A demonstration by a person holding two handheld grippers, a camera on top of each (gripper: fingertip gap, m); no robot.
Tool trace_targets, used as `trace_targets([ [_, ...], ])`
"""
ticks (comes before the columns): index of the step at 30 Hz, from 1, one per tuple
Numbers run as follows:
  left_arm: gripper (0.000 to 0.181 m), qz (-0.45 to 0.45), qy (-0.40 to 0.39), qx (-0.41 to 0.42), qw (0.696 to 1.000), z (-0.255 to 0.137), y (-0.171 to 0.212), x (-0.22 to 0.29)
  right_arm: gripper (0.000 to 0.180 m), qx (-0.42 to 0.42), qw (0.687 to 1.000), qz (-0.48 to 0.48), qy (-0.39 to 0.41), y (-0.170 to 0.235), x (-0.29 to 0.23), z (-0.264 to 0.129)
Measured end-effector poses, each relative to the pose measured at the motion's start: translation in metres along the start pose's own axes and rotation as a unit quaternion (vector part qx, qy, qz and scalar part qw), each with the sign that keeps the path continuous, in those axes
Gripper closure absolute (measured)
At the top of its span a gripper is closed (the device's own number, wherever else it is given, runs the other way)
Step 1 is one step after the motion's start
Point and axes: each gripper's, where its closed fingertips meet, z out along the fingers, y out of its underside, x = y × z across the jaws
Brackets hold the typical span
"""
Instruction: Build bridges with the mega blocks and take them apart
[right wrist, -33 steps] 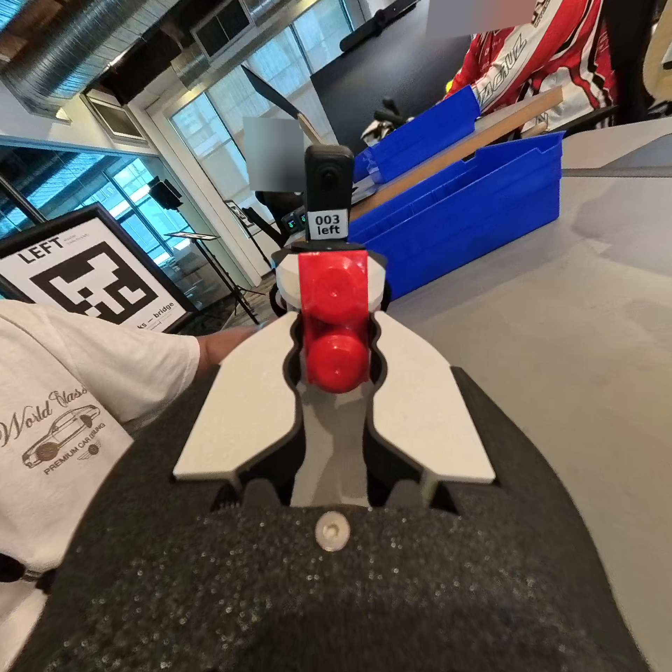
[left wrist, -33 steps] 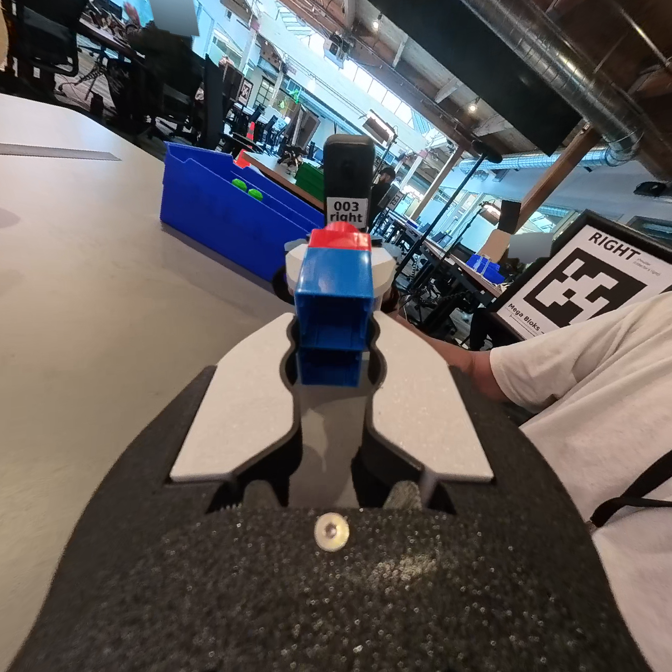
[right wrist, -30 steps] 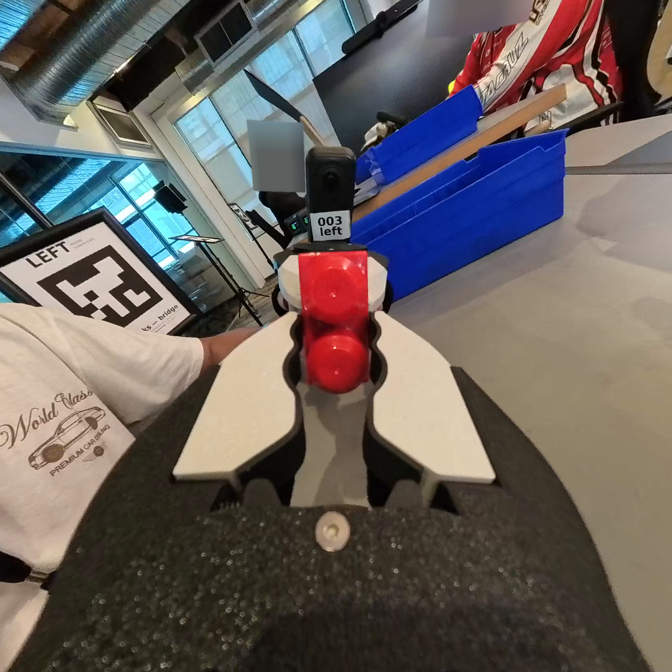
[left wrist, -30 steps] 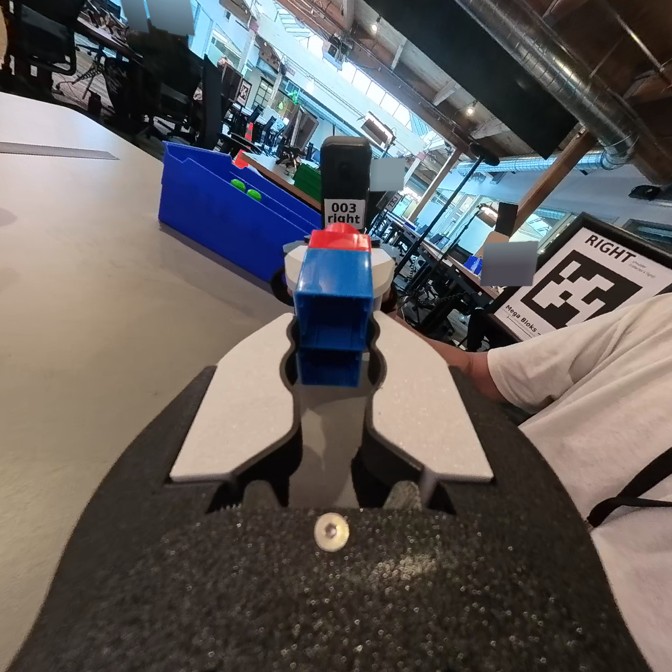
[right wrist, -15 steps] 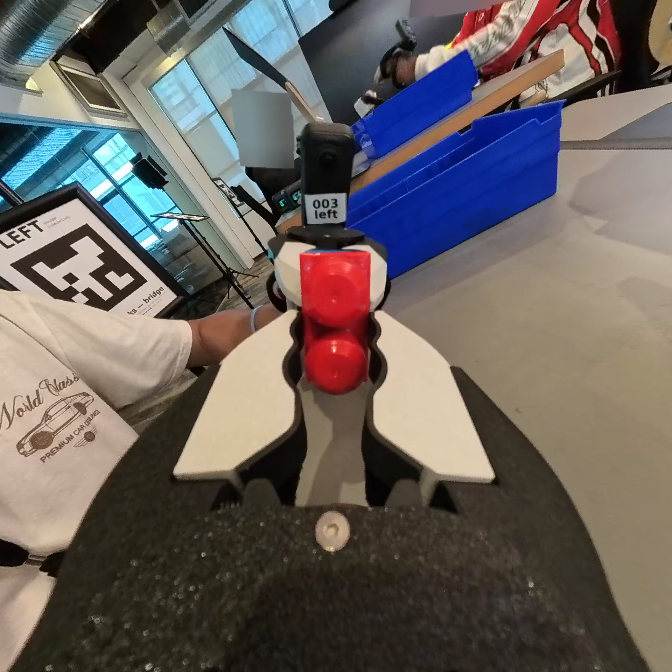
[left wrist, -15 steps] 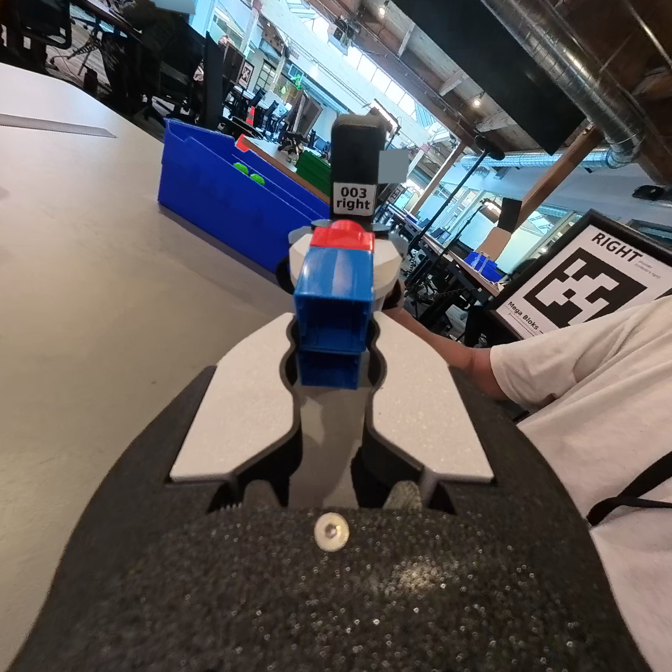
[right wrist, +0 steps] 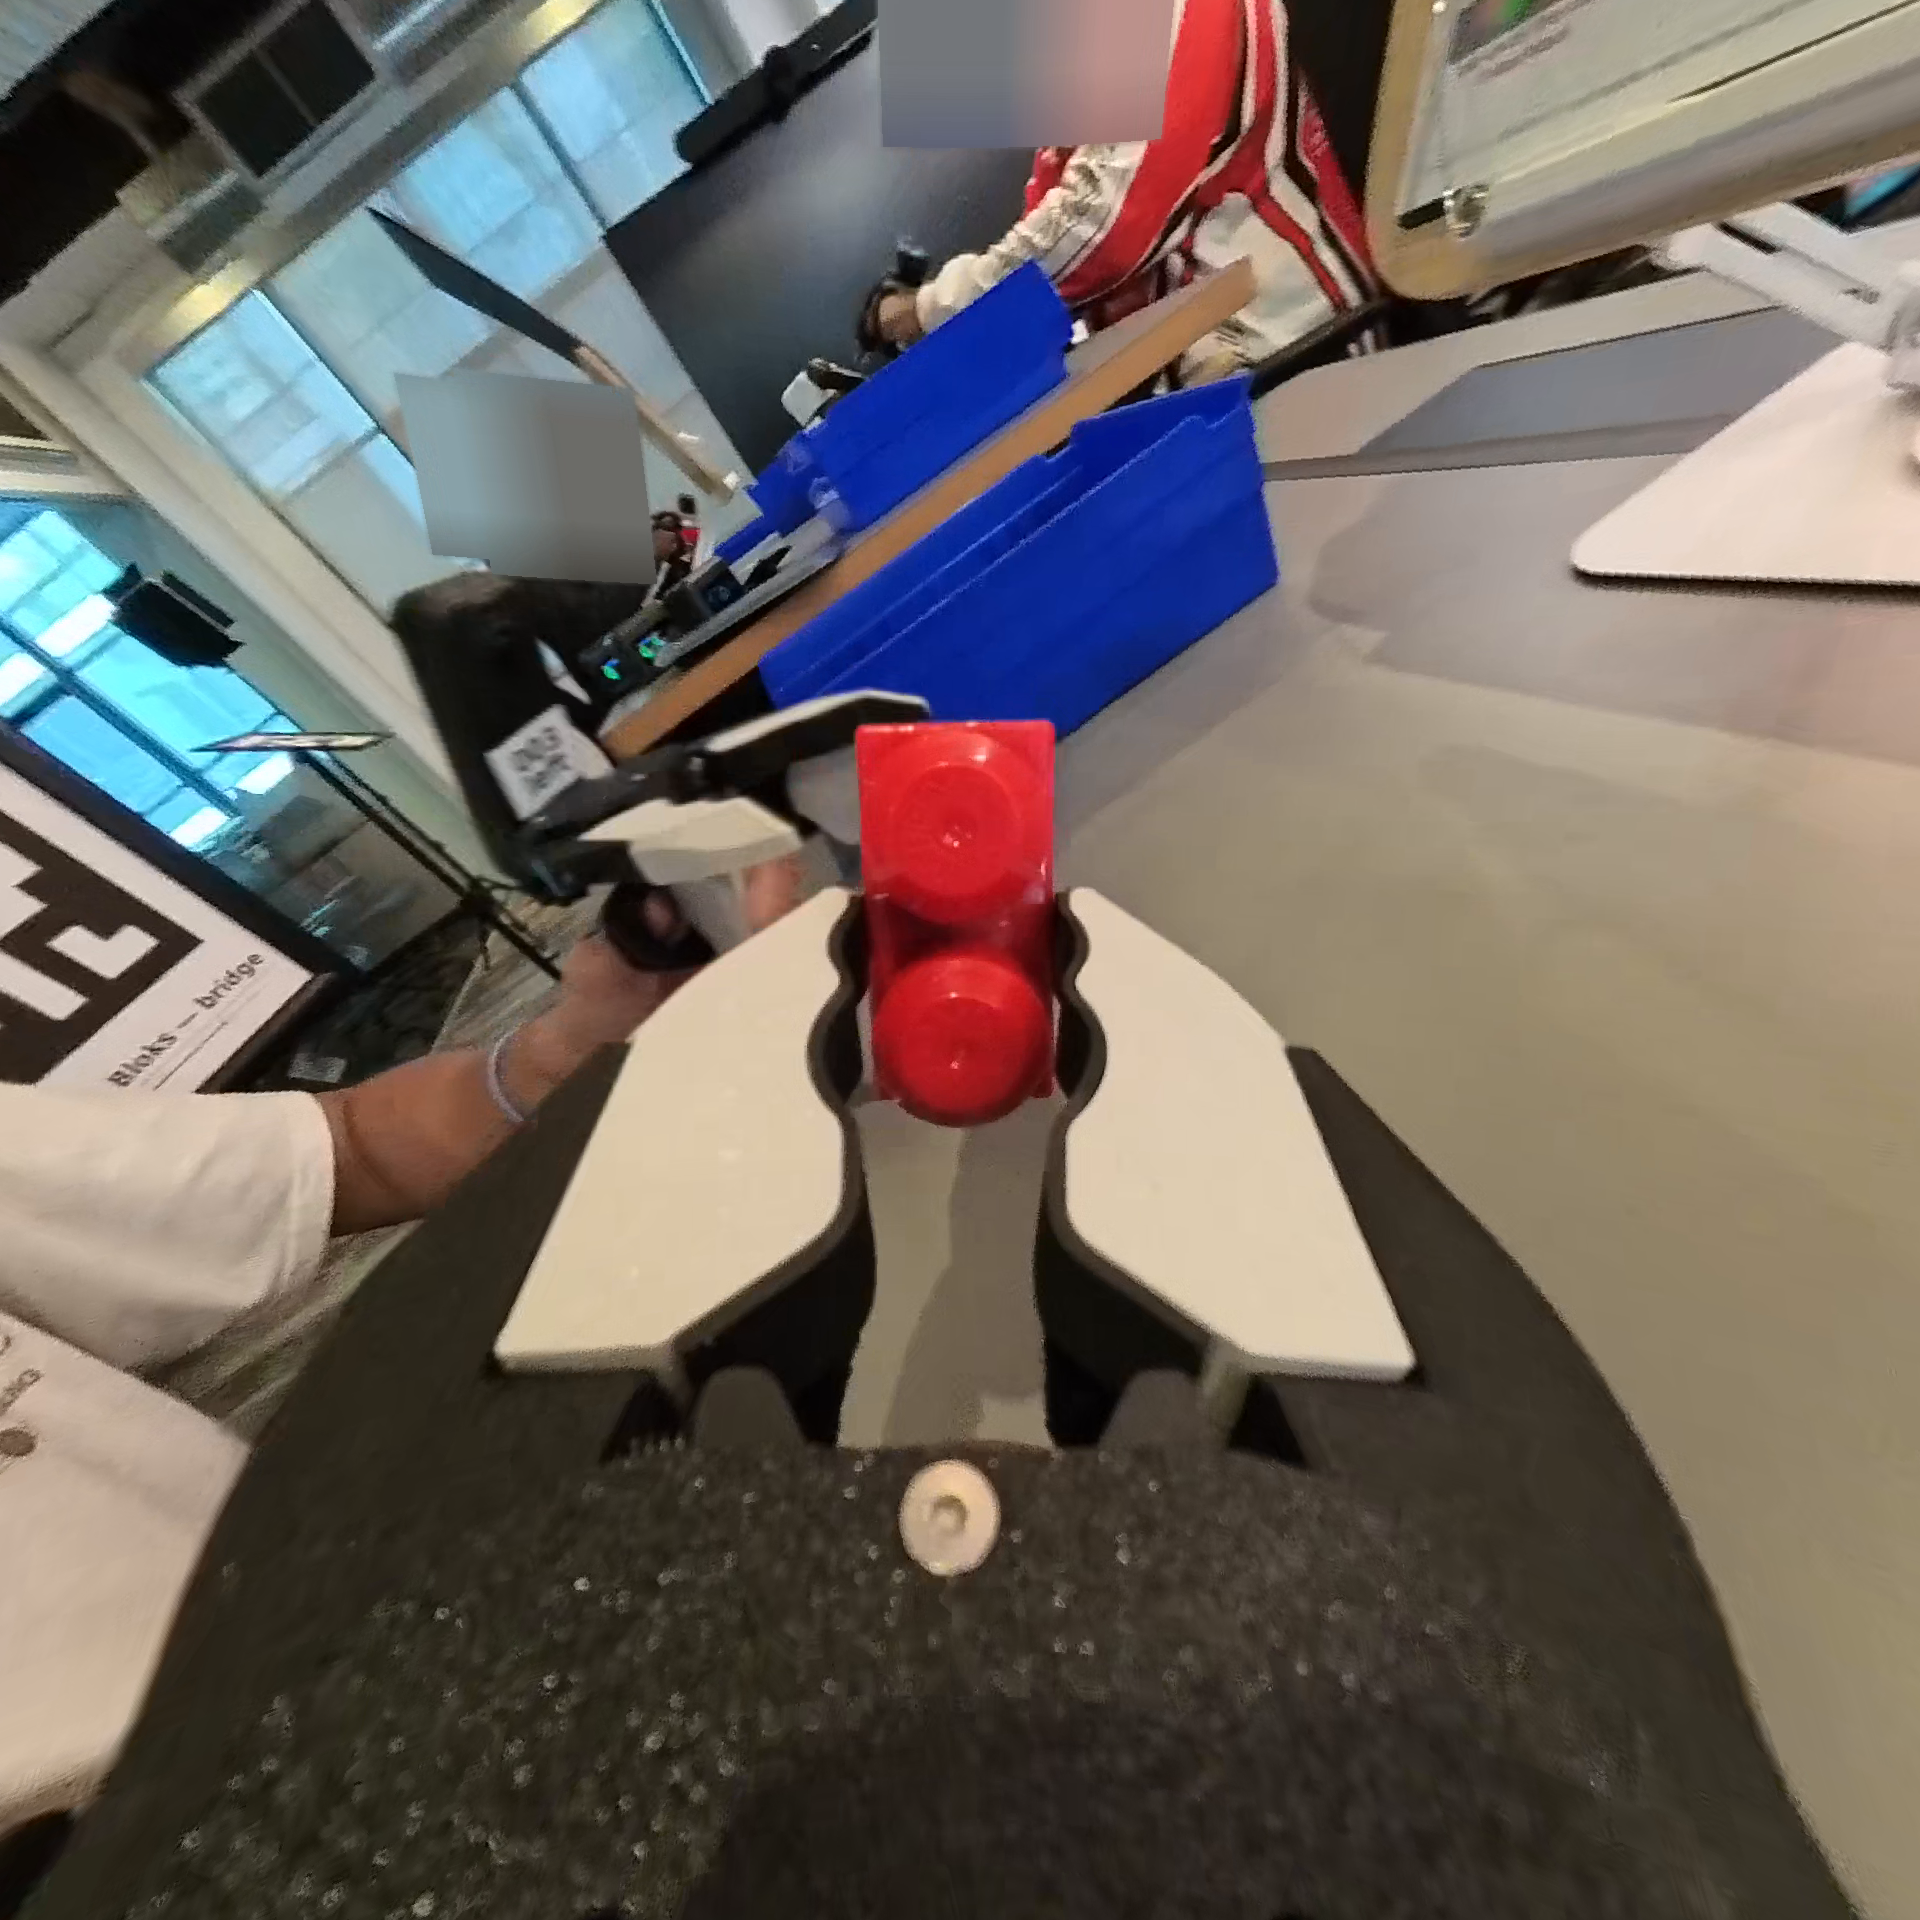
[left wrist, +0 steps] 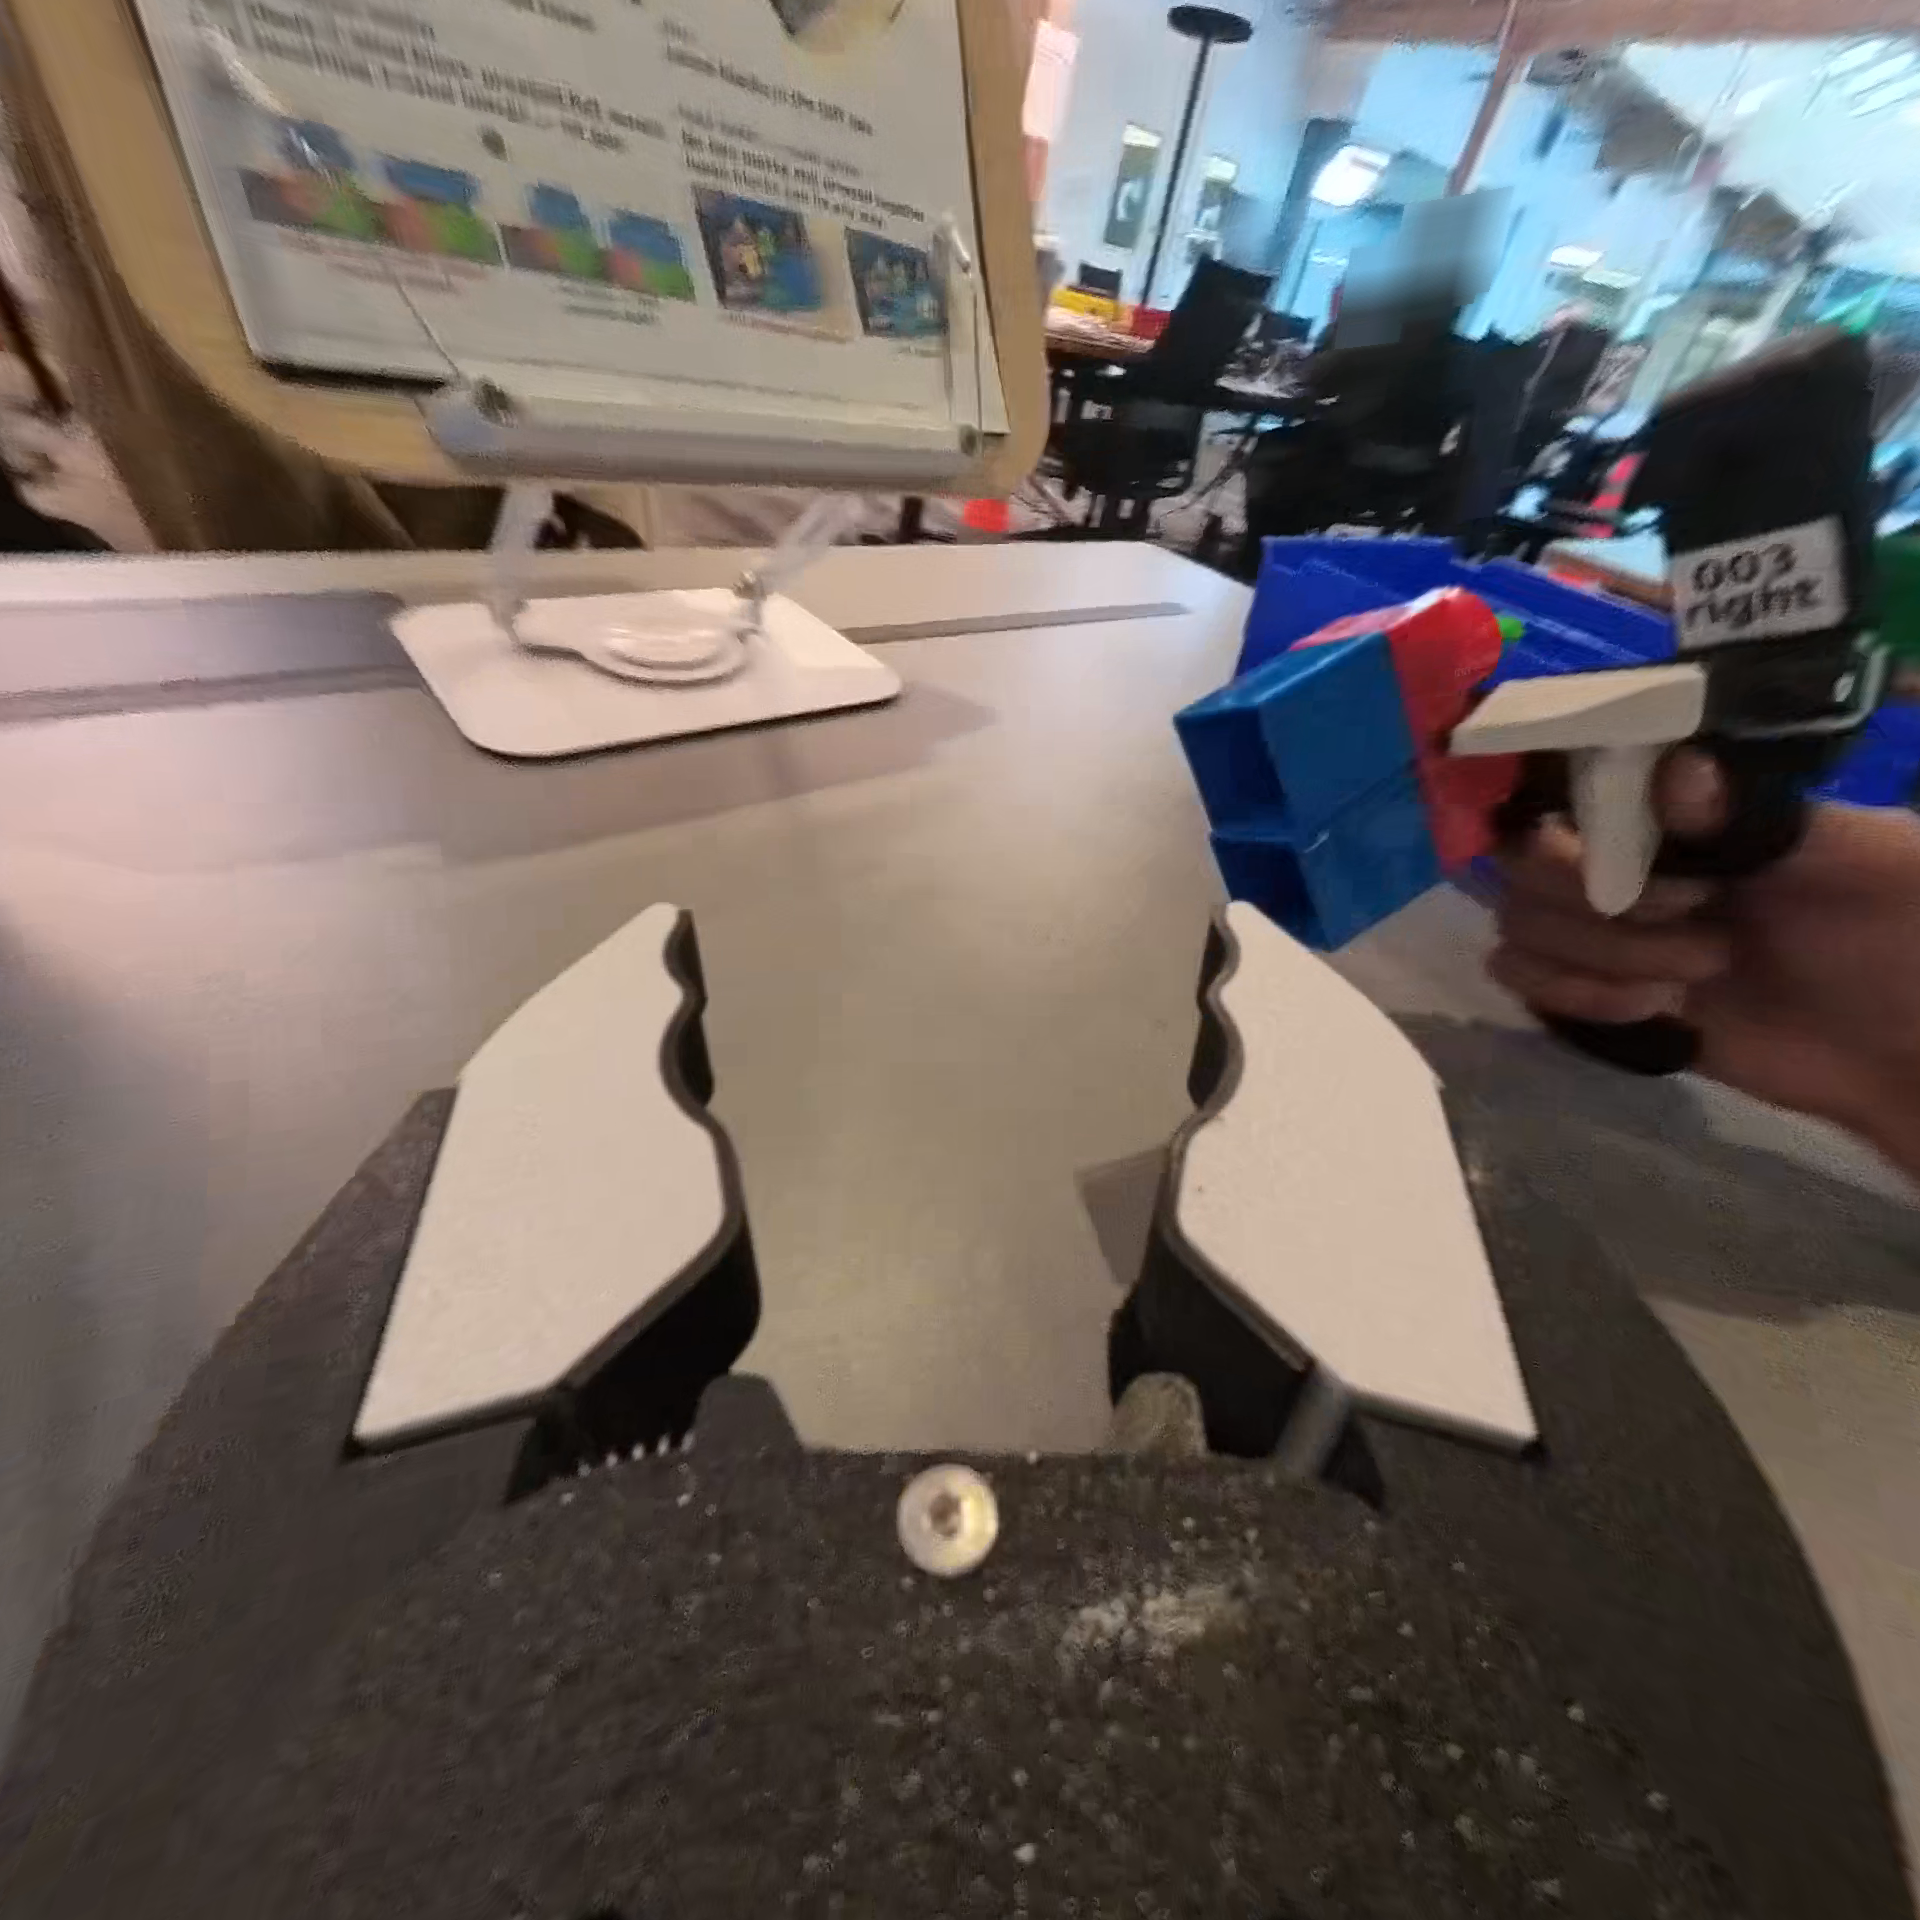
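In the right wrist view my right gripper point(right wrist: 956, 925) is shut on a red block point(right wrist: 951, 831), studs facing the camera, held above the grey table point(right wrist: 1507, 935). The left wrist view shows that same gripper point(left wrist: 1455, 769) at the right, with a blue block point(left wrist: 1320, 790) stuck on the far side of the red block point(left wrist: 1444, 686). The blue block is hidden in the right wrist view. My left gripper point(left wrist: 945, 935) is open and empty, to the left of the blue block and apart from it. It also shows at the left in the right wrist view point(right wrist: 810, 779).
An instruction board on a white stand base point(left wrist: 644, 675) is at the back of the table. A blue bin point(left wrist: 1558, 613) stands behind the right gripper and also shows in the right wrist view point(right wrist: 1039, 592). A framed marker sign point(right wrist: 83, 935) is at the left.
My left gripper has opened, let go of the blue block and swung away to the left. The joined red and blue blocks stay in the right gripper.
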Motion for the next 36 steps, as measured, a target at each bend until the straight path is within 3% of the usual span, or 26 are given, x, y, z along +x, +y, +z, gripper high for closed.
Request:
trace_targets([
  [4, 0.08, 0.069, -0.03, 0.03, 0.997, -0.003, -0.009, 0.005, 0.146, 0.0, 1.0, -0.007, 0.019, 0.0, 0.003, -0.002],
  [9, 0.076, 0.079, -0.022, 0.035, 0.996, -0.004, -0.01, 0.014, 0.146, -0.011, 0.995, -0.039, 0.095, -0.016, 0.002, -0.016],
  [12, 0.077, 0.094, -0.023, 0.052, 0.994, -0.008, -0.015, 0.021, 0.146, 0.019, 0.968, -0.068, 0.241, -0.073, 0.005, -0.079],
  [15, 0.085, 0.096, -0.014, 0.038, 0.995, -0.009, -0.011, 0.03, 0.146, -0.03, 0.897, -0.085, 0.432, -0.125, 0.039, -0.171],
  [17, 0.086, 0.101, -0.007, 0.032, 0.994, -0.009, -0.008, 0.035, 0.146, -0.066, 0.86, -0.046, 0.504, -0.142, 0.068, -0.221],
  [21, 0.086, 0.115, -0.009, 0.04, 0.993, -0.009, -0.011, 0.037, 0.146, -0.163, 0.804, 0.046, 0.569, -0.125, 0.125, -0.27],
  [28, 0.092, 0.114, -0.008, 0.002, 0.993, 0.0, 0.0, 0.036, 0.145, -0.242, 0.757, 0.12, 0.595, -0.073, 0.19, -0.273],
  [36, 0.094, 0.132, -0.008, -0.008, 0.991, -0.001, 0.005, 0.039, 0.146, -0.286, 0.718, 0.158, 0.615, -0.048, 0.232, -0.281],
])
